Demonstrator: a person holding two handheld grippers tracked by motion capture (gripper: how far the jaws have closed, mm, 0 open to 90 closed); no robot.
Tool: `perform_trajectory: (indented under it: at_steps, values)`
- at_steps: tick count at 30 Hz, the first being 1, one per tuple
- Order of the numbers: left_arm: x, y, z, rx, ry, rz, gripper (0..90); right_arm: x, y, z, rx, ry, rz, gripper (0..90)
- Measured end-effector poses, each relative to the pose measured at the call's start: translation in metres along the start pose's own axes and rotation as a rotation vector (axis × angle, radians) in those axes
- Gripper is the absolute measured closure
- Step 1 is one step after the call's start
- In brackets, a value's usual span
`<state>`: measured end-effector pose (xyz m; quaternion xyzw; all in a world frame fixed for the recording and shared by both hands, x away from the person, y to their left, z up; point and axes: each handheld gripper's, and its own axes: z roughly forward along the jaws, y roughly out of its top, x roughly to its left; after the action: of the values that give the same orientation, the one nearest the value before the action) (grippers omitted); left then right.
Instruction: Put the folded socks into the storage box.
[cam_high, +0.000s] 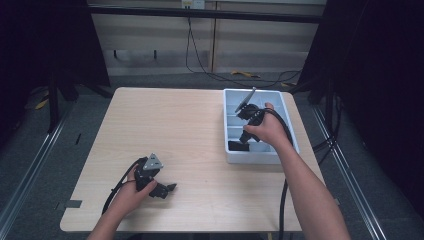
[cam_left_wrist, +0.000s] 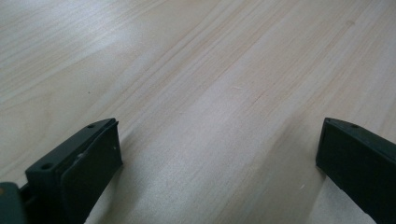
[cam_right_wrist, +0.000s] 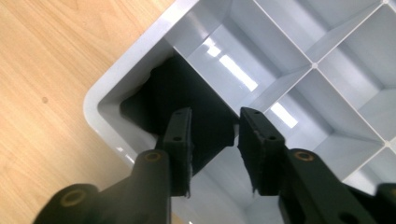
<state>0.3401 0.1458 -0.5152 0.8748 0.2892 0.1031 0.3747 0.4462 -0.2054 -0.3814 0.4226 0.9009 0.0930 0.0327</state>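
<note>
Grey plastic divided tray (cam_right_wrist: 112, 79) lies under my right tongs (cam_right_wrist: 214, 140), whose jaws stand narrowly apart above a black object (cam_right_wrist: 187, 98) in its corner compartment, not gripping it, while my left tongs (cam_left_wrist: 219, 154) rest low over the bare wooden desk (cam_left_wrist: 196, 70), jaws spread wide and empty.

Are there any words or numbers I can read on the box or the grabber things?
None can be read: no words, numbers or signs show on the grey divided tray, the black thing in its corner compartment, the left gripper, the right gripper or the wooden table.
</note>
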Motion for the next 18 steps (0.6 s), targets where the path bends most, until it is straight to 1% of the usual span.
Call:
perform_trajectory:
  at_steps: [1, 3, 5, 7, 9, 12, 14, 15, 16, 18]
  values:
    - [0.0, 0.0, 0.0, 0.0, 0.0, 0.0, 0.0, 0.0, 0.0, -0.002, -0.001, -0.005, 0.0, 56.9]
    - [0.0, 0.0, 0.0, 0.0, 0.0, 0.001, 0.0, 0.002, 0.0, -0.004, -0.006, -0.009, 0.005, 52.5]
    - [0.0, 0.0, 0.0, 0.0, 0.0, 0.0, 0.0, 0.003, 0.0, -0.006, -0.005, -0.018, -0.002, 48.0]
    - [0.0, 0.0, 0.0, 0.0, 0.0, 0.001, 0.0, 0.004, 0.0, -0.008, -0.007, -0.016, -0.006, 44.4]
    - [0.0, 0.0, 0.0, 0.0, 0.001, 0.0, 0.0, 0.005, -0.001, -0.009, -0.012, -0.025, -0.009, 41.1]
    - [0.0, 0.0, 0.0, 0.0, 0.001, 0.001, 0.0, 0.005, -0.002, -0.01, -0.012, -0.02, -0.003, 37.3]
    - [0.0, 0.0, 0.0, 0.0, 0.001, 0.001, 0.0, 0.006, -0.003, -0.012, -0.02, -0.021, -0.005, 35.6]
    - [0.0, 0.0, 0.0, 0.0, 0.001, 0.001, 0.0, 0.006, -0.004, -0.013, -0.022, -0.017, 0.003, 34.9]
    - [0.0, 0.0, 0.0, 0.0, 0.001, 0.0, 0.0, 0.006, -0.005, -0.015, -0.036, -0.02, 0.004, 33.7]
    - [0.0, 0.0, 0.0, 0.0, 0.001, 0.0, 0.0, 0.007, -0.006, -0.016, -0.036, -0.02, 0.011, 33.0]
